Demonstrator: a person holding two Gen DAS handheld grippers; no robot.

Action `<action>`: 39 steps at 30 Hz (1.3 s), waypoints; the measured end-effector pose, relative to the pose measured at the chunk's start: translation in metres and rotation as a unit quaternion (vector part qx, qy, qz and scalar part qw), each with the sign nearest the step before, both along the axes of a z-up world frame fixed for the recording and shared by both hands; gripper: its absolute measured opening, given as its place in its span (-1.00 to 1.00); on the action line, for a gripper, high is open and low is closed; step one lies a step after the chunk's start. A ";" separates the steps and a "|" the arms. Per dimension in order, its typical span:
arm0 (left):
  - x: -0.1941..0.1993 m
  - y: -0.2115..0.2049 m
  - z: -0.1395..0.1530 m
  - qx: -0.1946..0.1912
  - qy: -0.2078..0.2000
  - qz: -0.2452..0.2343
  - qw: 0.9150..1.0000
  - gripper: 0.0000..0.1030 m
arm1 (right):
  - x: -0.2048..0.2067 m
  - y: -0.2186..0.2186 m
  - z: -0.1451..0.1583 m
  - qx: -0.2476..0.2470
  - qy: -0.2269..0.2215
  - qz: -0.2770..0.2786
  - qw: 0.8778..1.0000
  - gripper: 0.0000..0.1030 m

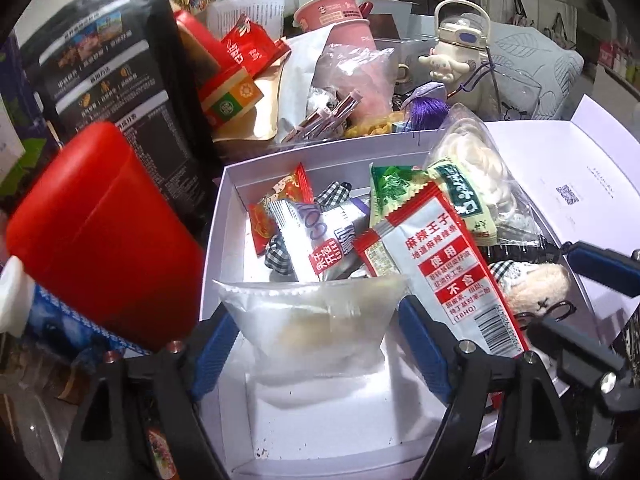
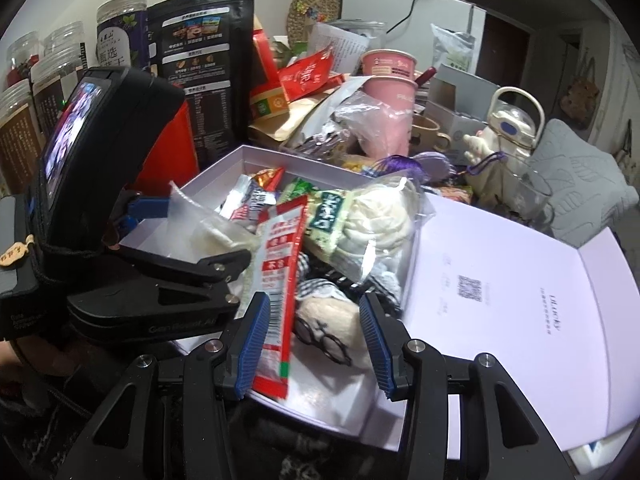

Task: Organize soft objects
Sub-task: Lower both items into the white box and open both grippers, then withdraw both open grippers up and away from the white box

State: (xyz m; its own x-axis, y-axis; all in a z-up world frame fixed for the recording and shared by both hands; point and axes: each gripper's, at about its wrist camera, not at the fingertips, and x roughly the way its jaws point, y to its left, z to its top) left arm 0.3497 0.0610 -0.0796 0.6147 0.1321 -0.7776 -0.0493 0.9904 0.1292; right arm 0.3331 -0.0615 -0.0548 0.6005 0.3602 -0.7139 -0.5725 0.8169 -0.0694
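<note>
A white open box [image 1: 218,216] holds snack packets, a checked bow and a plush bear. My left gripper [image 1: 316,344] has its blue pads on both sides of a clear plastic pouch [image 1: 316,320] over the box's near end, shut on it. The pouch also shows in the right wrist view [image 2: 208,220]. My right gripper [image 2: 316,344] is open around the plush bear with glasses [image 2: 332,320] at the box's right side. A long red and white sachet [image 2: 280,280] lies against its left pad. A clear bag of white dough-like rolls [image 2: 380,220] lies on the pile.
The box's white lid [image 2: 520,300] lies open to the right. A red canister [image 1: 104,236] and a black pouch [image 1: 112,64] stand left of the box. Behind are pink cups [image 1: 340,16], a white toy bottle [image 1: 460,52], jars [image 2: 24,120] and loose packets.
</note>
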 end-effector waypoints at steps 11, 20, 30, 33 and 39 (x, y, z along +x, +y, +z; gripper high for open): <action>-0.004 -0.010 0.017 -0.021 -0.006 0.000 1.000 0.56 | 0.001 -0.013 0.004 0.008 0.010 -0.016 1.000 -0.10; -0.013 -0.012 0.055 -0.034 -0.045 0.003 0.998 0.56 | -0.002 -0.021 0.037 0.032 -0.017 -0.024 0.999 -0.05; -0.043 -0.007 0.112 -0.037 -0.108 0.007 0.993 0.56 | -0.019 -0.028 0.086 0.053 -0.063 -0.033 0.996 -0.04; -0.056 -0.008 0.128 -0.035 -0.126 0.007 0.991 0.56 | -0.029 -0.033 0.103 0.063 -0.083 -0.035 0.994 -0.04; -0.090 -0.008 0.162 -0.040 -0.170 0.007 0.985 0.56 | -0.059 -0.047 0.135 0.088 -0.125 -0.041 0.987 0.11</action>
